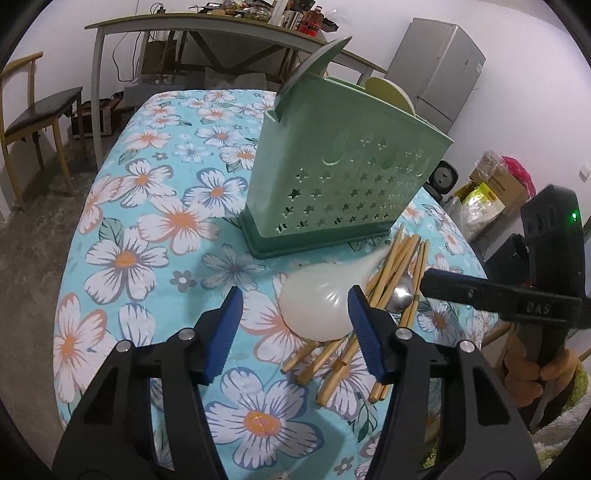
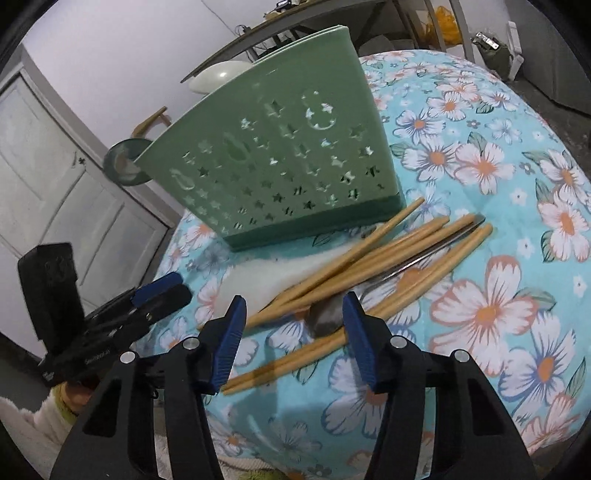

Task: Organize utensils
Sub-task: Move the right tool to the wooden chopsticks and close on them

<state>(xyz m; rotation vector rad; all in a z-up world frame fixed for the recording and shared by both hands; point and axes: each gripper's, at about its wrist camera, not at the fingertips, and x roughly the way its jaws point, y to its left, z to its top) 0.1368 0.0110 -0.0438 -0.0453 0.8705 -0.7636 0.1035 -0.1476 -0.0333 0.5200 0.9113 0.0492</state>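
Covering table: floral cloth (image 1: 147, 206); fridge (image 1: 439, 74), chair (image 1: 33, 110) behind; both grippers' fingers apart, empty.

Place: we take it for a home dining room.
Signs: our flowered tablecloth (image 1: 155, 206), fridge (image 1: 439, 74), wooden chair (image 1: 33, 110) — cluttered side table (image 1: 192, 22).

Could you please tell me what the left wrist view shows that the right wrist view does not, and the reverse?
Only the left wrist view shows the fridge, the chair and the white spoon's whole bowl. Only the right wrist view shows the door. Both show the green holder, the chopsticks, the metal spoon and the floral cloth.
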